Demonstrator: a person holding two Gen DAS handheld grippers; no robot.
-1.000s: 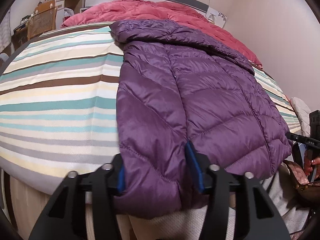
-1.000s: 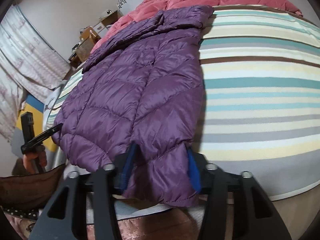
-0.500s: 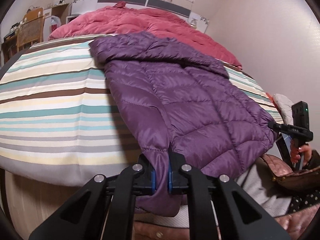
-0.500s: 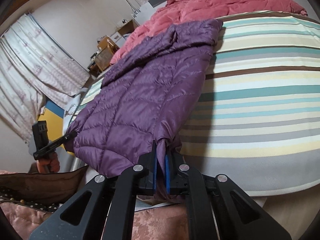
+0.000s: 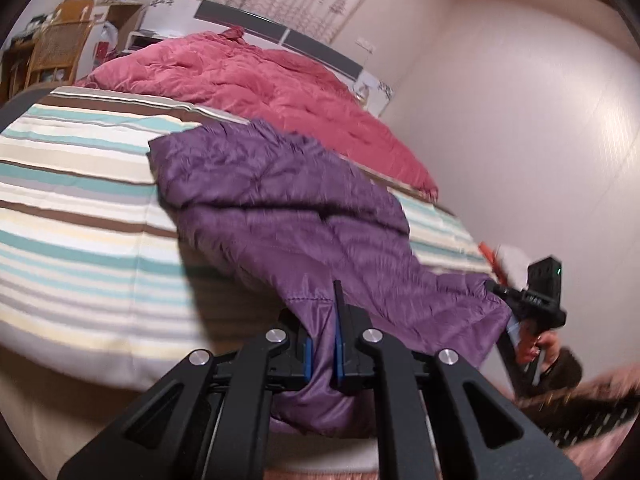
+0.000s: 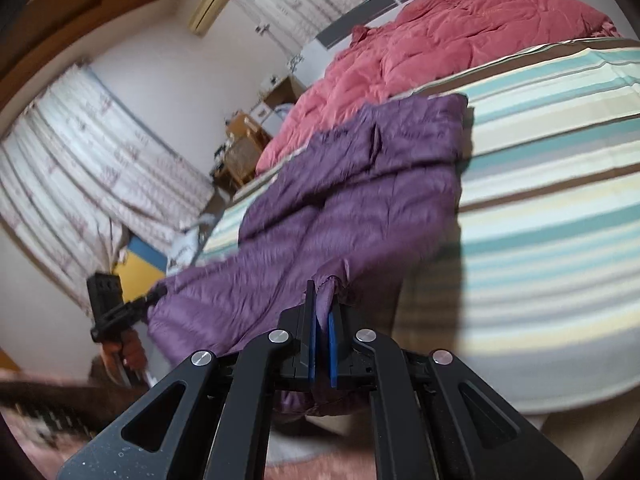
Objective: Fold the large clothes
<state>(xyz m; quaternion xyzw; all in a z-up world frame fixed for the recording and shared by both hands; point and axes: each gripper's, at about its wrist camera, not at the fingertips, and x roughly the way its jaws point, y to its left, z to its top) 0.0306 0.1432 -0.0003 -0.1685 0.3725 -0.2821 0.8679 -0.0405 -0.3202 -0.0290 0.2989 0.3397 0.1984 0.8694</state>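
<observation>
Purple quilted down jacket (image 5: 288, 216) lies lengthwise on the striped bed cover (image 5: 76, 216), its collar end flat toward the far side of the bed and its near hem raised off the mattress edge. The raised part sags in a shallow curve between the two corners of the hem, each pinched in a pair of tongs.

In the left wrist view, the left tongs (image 5: 323, 350) are clenched on one hem corner: the blue pads press the thin purple fabric from both sides, and a loose fold of it hangs below the black fingers. In the right wrist view, the right tongs (image 6: 321, 354) are likewise clenched on the other hem corner, with a small bunched tip of fabric poking up above the pads and more cloth drooping beneath.

Each camera also catches the opposite device at the far corner of the hem, gripped by a hand (image 5: 538, 346) at the edge of the picture; both views are somewhat blurred there.

Beyond the jacket, a crumpled pink quilted duvet (image 5: 256, 80) is heaped at the head of the bed, just past the collar. Pale patterned curtains (image 6: 80, 152) hang along the walls, and a wooden chair with a woven back (image 5: 58, 50) stands beside the bed.
</observation>
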